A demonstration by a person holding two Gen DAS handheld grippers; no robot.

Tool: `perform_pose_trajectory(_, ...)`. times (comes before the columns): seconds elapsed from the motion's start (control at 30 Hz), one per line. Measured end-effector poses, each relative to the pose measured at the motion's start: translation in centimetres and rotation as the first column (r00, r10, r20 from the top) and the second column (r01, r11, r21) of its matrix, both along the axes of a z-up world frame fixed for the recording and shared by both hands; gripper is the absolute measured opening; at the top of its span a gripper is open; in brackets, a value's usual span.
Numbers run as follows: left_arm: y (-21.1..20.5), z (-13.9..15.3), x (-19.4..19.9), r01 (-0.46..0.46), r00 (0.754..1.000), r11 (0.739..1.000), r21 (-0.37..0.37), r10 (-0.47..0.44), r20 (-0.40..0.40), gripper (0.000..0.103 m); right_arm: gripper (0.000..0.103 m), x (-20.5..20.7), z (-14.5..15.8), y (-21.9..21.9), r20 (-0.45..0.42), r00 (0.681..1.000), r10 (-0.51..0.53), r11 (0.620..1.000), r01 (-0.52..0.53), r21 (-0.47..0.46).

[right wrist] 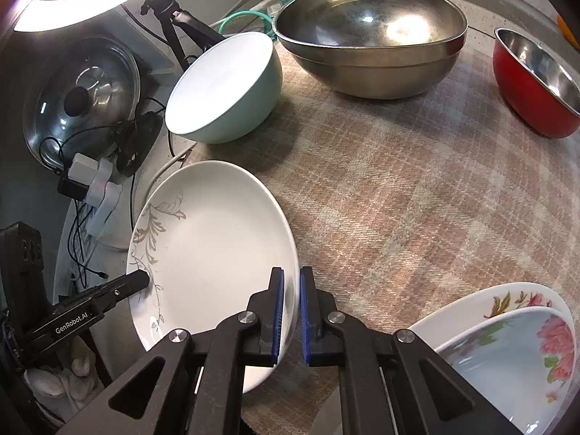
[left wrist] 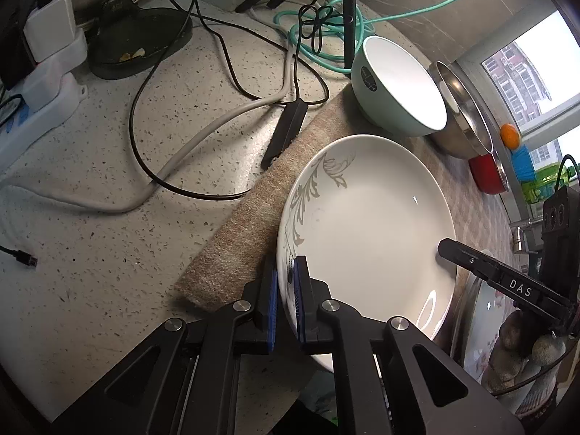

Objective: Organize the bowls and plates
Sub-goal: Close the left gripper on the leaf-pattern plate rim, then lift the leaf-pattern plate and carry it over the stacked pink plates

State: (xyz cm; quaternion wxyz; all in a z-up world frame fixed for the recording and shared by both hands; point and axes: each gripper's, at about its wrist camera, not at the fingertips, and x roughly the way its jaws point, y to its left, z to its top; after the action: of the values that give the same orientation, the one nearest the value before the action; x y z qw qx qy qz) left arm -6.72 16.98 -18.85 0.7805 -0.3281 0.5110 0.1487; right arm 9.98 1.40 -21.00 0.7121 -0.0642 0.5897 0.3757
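Both grippers held the white plate (left wrist: 366, 224) by opposite edges: the left gripper (left wrist: 286, 297) had its jaws narrowed on the patterned rim, and the right gripper (right wrist: 289, 304) had its jaws pinched on the plain rim across from it. The plate sat between the two sets of jaws, over the checked cloth (right wrist: 398, 188) on the table (left wrist: 108, 181). Ahead of the jaws stood the mint bowl (right wrist: 224, 87), and beyond it the steel bowl (right wrist: 373, 36); the floral dishes (right wrist: 507, 340) lay just right of the right jaws. Doing this step well probably meant keeping both grips equally firm and level, so the slick rim would not slide, and moving both hands together toward the floral stack.
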Motion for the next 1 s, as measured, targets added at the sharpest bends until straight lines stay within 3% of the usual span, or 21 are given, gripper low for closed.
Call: perform_pose_trajectory(1.0,-1.0,2.5,0.1,0.023,0.999,0.999,0.045,-0.025,0.044,0.007,0.007,-0.6,2.5,-1.7,0.055,0.998,-0.022,0.999,0.02,0.035)
